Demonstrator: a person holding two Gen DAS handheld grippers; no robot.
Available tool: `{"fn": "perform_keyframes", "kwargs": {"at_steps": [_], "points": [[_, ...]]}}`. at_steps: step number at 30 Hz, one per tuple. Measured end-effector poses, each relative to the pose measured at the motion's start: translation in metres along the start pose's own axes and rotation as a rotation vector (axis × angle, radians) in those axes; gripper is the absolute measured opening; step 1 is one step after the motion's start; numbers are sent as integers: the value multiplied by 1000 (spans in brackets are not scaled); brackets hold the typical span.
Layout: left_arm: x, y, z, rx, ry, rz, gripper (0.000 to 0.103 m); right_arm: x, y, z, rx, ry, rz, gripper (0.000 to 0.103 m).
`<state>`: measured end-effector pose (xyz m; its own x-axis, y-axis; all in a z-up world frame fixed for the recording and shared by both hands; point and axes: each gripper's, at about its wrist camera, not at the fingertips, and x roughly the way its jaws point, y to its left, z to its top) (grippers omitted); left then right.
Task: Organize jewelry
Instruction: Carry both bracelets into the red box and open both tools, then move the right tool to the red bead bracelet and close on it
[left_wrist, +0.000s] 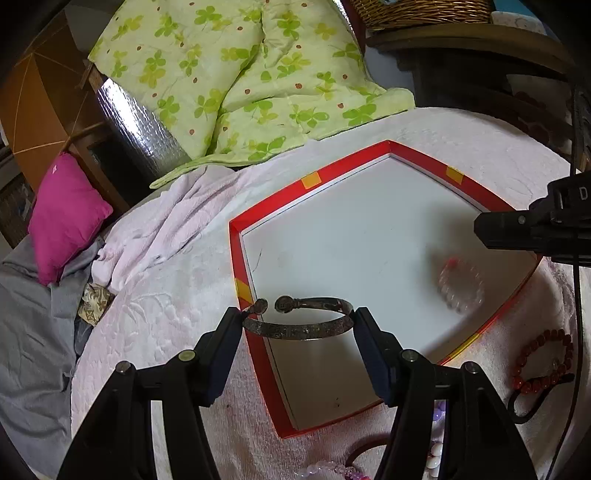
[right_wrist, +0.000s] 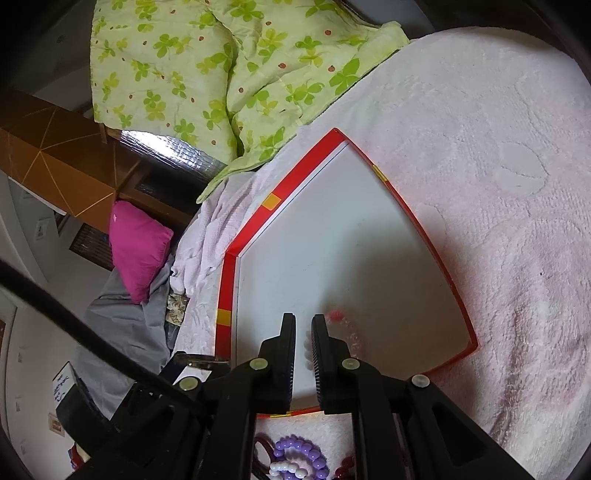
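Note:
A red-rimmed box lid with a white inside (left_wrist: 266, 199) lies on a pale pink towel (left_wrist: 166, 317). My left gripper (left_wrist: 297, 326) is shut on a dark metal cuff bangle (left_wrist: 299, 328), held over the lid's near left corner. A clear bead bracelet with a red bead (left_wrist: 460, 284) shows blurred over the lid's right side. In the right wrist view my right gripper (right_wrist: 303, 345) has its fingers a narrow gap apart, with that blurred clear bead bracelet (right_wrist: 347, 328) between and just right of them over the lid (right_wrist: 226, 280).
A red-brown bead bracelet (left_wrist: 543, 363) lies on the towel right of the lid. Purple and white bead bracelets (right_wrist: 295, 458) lie near the lid's near edge. A green clover quilt (left_wrist: 229, 74), a pink pillow (left_wrist: 62, 218) and a wicker basket (left_wrist: 424, 13) are beyond.

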<state>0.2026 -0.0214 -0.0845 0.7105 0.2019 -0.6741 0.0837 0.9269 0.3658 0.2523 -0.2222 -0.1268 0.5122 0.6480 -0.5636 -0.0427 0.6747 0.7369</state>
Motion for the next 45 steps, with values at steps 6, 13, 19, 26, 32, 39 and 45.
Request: {"fn": "perform_keyframes", "kwargs": {"at_steps": [6,13,19,26,32,39,45], "points": [[-3,-1,0,13,-12,2,64,-2,0,2,3,-8,-7,12],[-11,2,-1,4,-28,8,64,-20,-5,10,10,-75,-30,13],[-25,4,0,-1,-51,14,64,-35,-22,14,86,-119,-40,45],[-46,11,0,-16,-71,16,65,-35,-31,15,130,-109,-44,45],[-62,17,-2,-28,-71,24,66,-26,-39,12,177,-76,-47,45],[-77,24,-5,-35,-78,38,67,-20,-38,9,182,-59,-52,46],[-86,29,-7,-45,-84,50,67,-35,-41,13,194,-122,-55,46]]}}
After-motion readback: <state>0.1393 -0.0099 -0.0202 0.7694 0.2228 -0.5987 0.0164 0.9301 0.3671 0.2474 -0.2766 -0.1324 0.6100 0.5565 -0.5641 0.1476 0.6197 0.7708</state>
